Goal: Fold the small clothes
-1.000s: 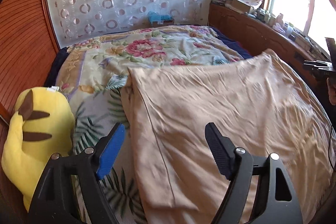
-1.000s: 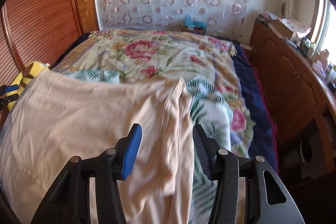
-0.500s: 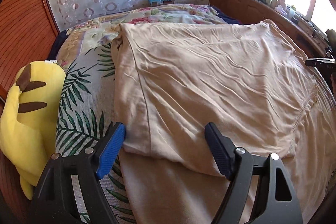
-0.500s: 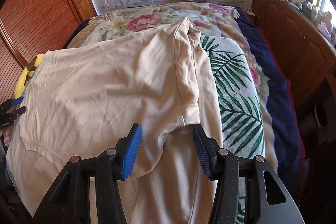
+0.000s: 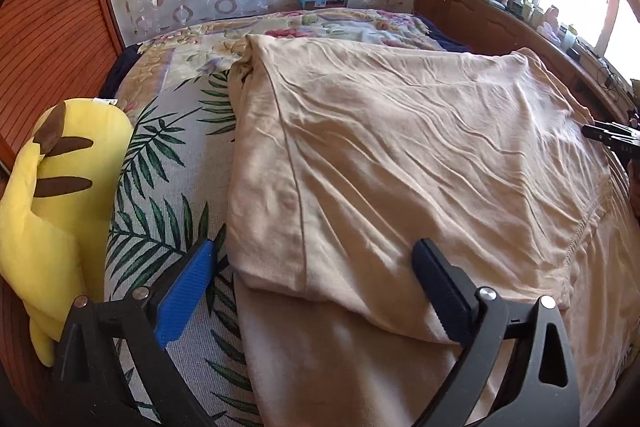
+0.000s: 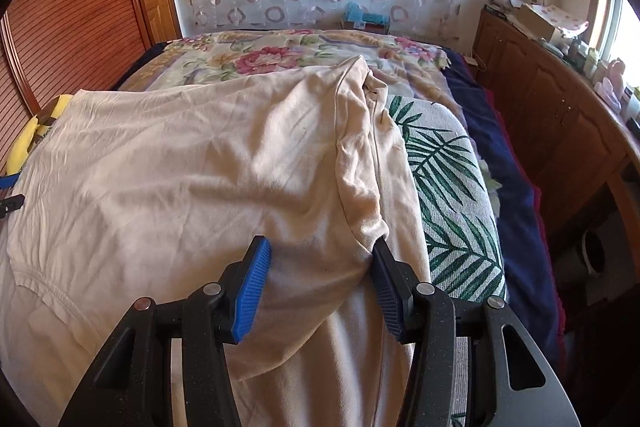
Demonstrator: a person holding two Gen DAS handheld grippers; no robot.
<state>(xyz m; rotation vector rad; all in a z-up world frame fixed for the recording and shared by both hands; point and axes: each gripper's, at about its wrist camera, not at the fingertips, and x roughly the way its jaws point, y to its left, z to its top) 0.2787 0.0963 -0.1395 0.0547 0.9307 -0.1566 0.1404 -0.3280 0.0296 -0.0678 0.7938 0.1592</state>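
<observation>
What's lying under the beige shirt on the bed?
The beige shirt lies on a palm-leaf blanket, which shows beside it on both sides. Whatever sits directly beneath the shirt's middle is covered.

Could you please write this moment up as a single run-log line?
phase: first fold laid | beige garment doubled over on bed | left gripper open at fold corner | right gripper open at other corner

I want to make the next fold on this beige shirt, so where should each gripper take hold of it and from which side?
Probably grip the beige shirt at the two near corners of its folded-over layer, coming in low from the near edge. The left gripper faces the sleeve corner, the right gripper the other. There the doubled edge lifts slightly off the layer below, giving the open jaws something to pinch.
</observation>
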